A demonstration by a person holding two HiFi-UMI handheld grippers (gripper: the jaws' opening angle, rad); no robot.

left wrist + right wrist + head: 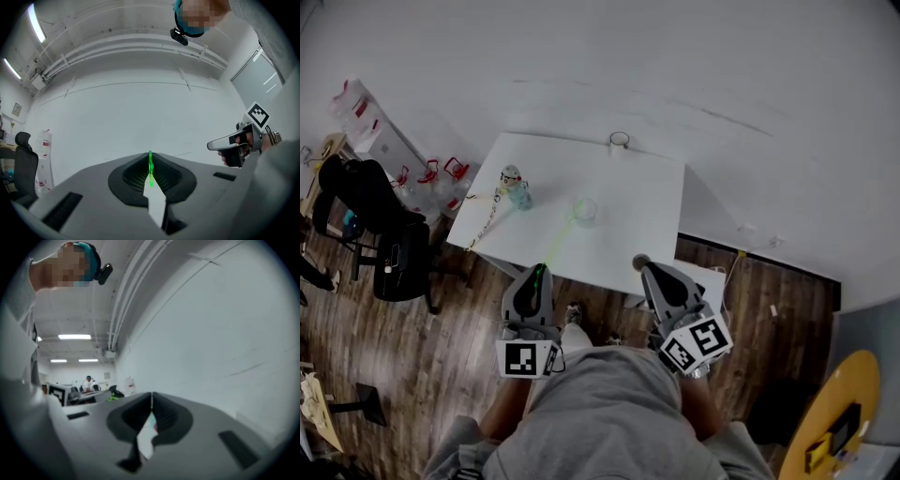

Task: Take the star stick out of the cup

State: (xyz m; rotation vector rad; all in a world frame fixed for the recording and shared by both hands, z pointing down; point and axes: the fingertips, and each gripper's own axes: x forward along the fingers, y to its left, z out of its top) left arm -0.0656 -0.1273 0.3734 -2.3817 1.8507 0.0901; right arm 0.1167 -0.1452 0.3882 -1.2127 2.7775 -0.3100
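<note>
The left gripper (150, 158) is clamped on the near end of the star stick (560, 239), prob. light & whippy, while the right gripper (151, 398) is closed w/ 0 inside.

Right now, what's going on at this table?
A person stands at the near edge of a white table with a two-jaw gripper in each hand. The left gripper is shut on the thin green star stick, which runs from its jaws out over the table toward the clear cup. Whether the stick's far end is out of the cup is too faint to tell. The right gripper is shut on nothing and held off the table's near edge.
</note>
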